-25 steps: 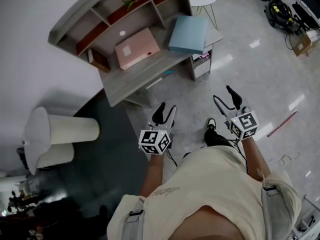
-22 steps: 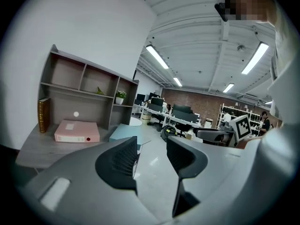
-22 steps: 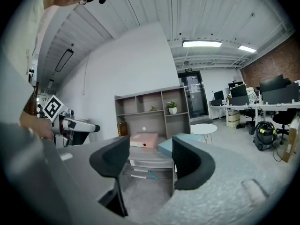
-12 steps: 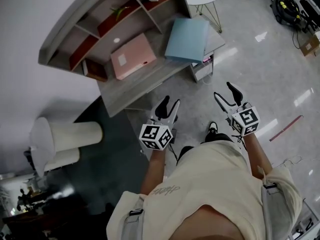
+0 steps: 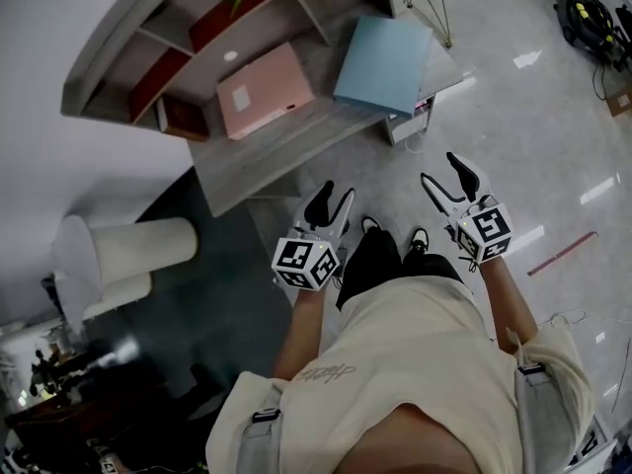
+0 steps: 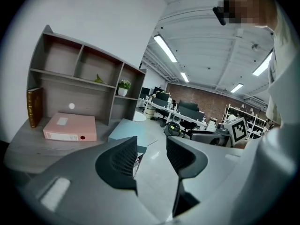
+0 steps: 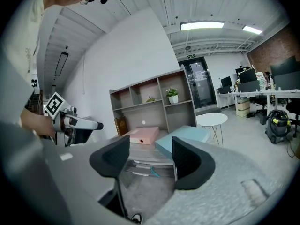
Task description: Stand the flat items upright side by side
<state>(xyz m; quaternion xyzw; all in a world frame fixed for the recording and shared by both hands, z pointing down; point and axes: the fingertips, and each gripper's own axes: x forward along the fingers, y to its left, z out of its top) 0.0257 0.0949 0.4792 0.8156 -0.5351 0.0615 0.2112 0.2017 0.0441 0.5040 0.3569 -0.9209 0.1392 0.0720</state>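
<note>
left gripper (image 5: pixel 333 203), right gripper (image 5: pixel 449 178) nearer desk (image 5: pixel 296 138)

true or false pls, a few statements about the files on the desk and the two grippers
1. The pink flat box file lies flat on the grey wooden desk. True.
2. The light blue flat folder stands upright. False: it lies flat too.
3. The left gripper grips the pink file. False: its jaws are apart and empty, short of the desk.
4. The right gripper is open, holding nothing. True.

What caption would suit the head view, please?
Open left gripper, right gripper before desk bearing flat pink folder, blue folder.
</note>
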